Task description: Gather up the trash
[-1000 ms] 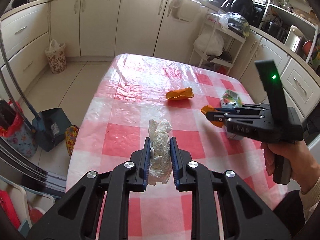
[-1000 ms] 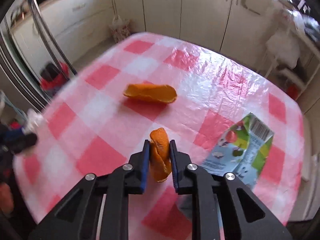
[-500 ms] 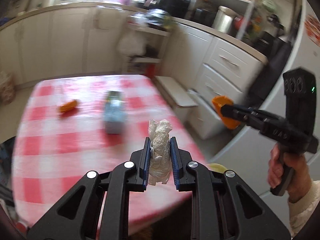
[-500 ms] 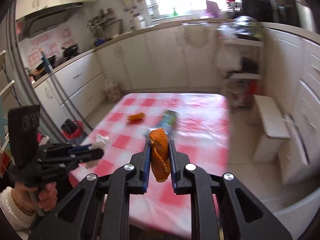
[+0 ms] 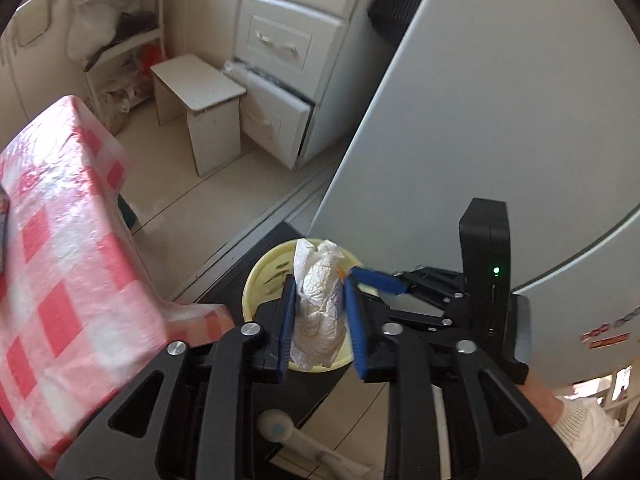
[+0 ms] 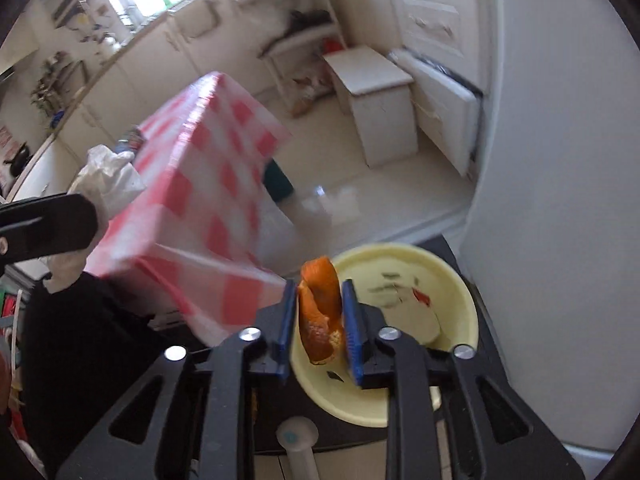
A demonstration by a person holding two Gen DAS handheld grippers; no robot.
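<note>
My left gripper [image 5: 319,320] is shut on a crumpled white tissue [image 5: 318,316] and holds it above a pale yellow bin [image 5: 256,288] on the floor. My right gripper [image 6: 319,320] is shut on a curled orange peel [image 6: 320,316] over the near rim of the same yellow bin [image 6: 452,292]. The right gripper [image 5: 376,280] also shows in the left wrist view, just right of the tissue. The left gripper's finger [image 6: 44,224] and the tissue [image 6: 104,180] show at the left of the right wrist view.
The table with the red-checked cloth [image 5: 60,248] stands to the left, a juice carton [image 6: 130,140] on it. A grey fridge door [image 5: 500,120] rises close on the right. A white stool [image 5: 200,100] and half-open drawers [image 5: 276,112] stand behind. A black mat [image 6: 448,248] lies under the bin.
Both grippers have swung away from the table and down towards the floor. The yellow bin has come into view under them. Tissue and peel stay gripped.
</note>
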